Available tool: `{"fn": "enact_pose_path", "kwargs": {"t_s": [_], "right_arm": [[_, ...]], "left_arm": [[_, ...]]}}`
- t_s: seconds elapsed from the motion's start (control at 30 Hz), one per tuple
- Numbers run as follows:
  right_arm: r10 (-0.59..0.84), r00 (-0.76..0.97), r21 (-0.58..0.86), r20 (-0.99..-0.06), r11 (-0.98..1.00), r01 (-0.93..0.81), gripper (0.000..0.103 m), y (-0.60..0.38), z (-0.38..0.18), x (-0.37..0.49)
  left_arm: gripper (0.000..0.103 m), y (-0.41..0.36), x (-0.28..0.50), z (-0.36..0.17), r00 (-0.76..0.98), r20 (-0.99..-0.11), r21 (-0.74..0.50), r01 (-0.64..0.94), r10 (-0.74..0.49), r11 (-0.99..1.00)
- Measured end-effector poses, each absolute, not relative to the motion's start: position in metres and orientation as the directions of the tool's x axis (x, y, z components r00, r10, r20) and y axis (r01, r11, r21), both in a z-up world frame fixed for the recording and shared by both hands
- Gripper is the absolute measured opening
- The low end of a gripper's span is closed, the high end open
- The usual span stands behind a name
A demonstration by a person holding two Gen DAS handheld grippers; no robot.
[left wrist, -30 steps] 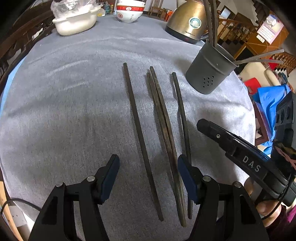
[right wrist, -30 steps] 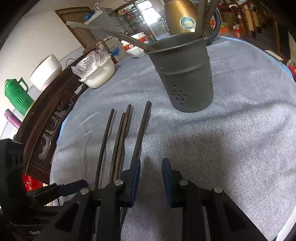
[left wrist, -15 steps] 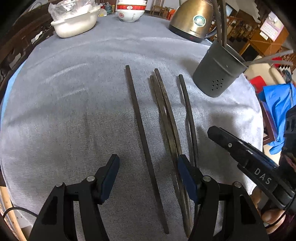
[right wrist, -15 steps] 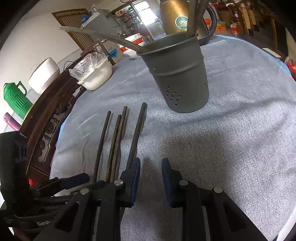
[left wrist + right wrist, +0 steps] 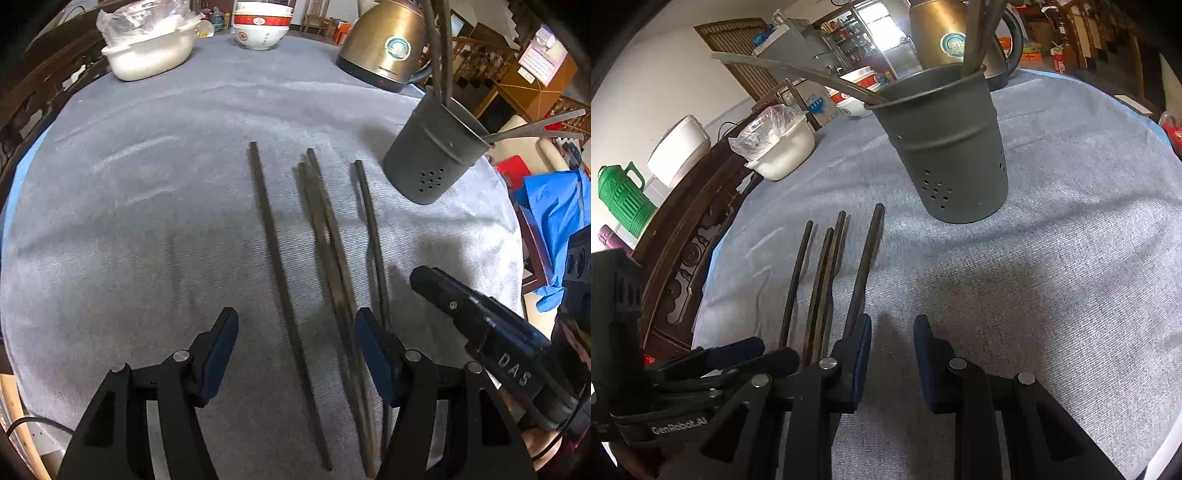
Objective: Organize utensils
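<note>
Several dark chopsticks lie side by side on the grey cloth. My left gripper (image 5: 297, 332) hangs open above their near ends. The leftmost chopstick (image 5: 275, 258) runs between its fingers, and the middle pair (image 5: 328, 236) passes by its right finger. The rightmost chopstick (image 5: 371, 229) (image 5: 866, 258) runs under the left finger of my right gripper (image 5: 892, 325). That gripper's jaws stand a narrow gap apart with only cloth between them. It shows at the right of the left wrist view as the right gripper (image 5: 454, 299). A grey holder (image 5: 432, 162) (image 5: 945, 155) with holes stands beyond, with several utensils in it.
At the far side of the table stand a white pot (image 5: 151, 55) with a plastic bag, stacked red-and-white bowls (image 5: 260, 29) and a brass kettle (image 5: 388, 48). The table edge (image 5: 513, 236) drops off close behind the holder. A carved wooden chair back (image 5: 687, 236) borders the left side.
The left gripper has shifted a little forward along the chopsticks, so they sit slightly lower in its view. The right gripper has stayed put. Neither gripper's opening has changed.
</note>
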State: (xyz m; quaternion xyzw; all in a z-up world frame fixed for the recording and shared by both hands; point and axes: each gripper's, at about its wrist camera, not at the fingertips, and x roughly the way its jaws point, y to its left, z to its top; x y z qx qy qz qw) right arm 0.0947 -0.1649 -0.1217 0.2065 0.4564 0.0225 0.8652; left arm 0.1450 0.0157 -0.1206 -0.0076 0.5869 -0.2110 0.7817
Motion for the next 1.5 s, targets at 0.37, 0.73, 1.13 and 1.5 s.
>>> {"fn": "enact_pose_path", "kwargs": {"t_s": [0.37, 0.73, 1.13, 1.5], "right_arm": [[0.218, 0.588, 0.369, -0.779, 0.918, 0.148, 0.027, -0.165, -0.117, 0.093], [0.169, 0.575, 0.255, -0.801, 0.964, 0.071, 0.027, -0.145, -0.101, 0.135], [0.026, 0.477, 0.089, -0.878, 0.990, 0.108, 0.027, -0.129, -0.119, 0.190], [0.021, 0.478, 0.078, -0.878, 0.992, 0.101, 0.008, -0.127, -0.128, 0.203]], "left_arm": [[0.067, 0.025, 0.138, -0.119, 0.238, -0.923, -0.226, 0.305, -0.304, 0.925], [0.067, 0.058, 0.156, -0.103, 0.248, -0.892, -0.309, 0.275, -0.378, 0.910], [0.066, 0.062, 0.212, -0.109, 0.159, -0.908, -0.343, 0.248, -0.387, 0.906], [0.048, 0.056, 0.274, -0.124, 0.017, -0.911, -0.404, 0.155, -0.411, 0.901]]}}
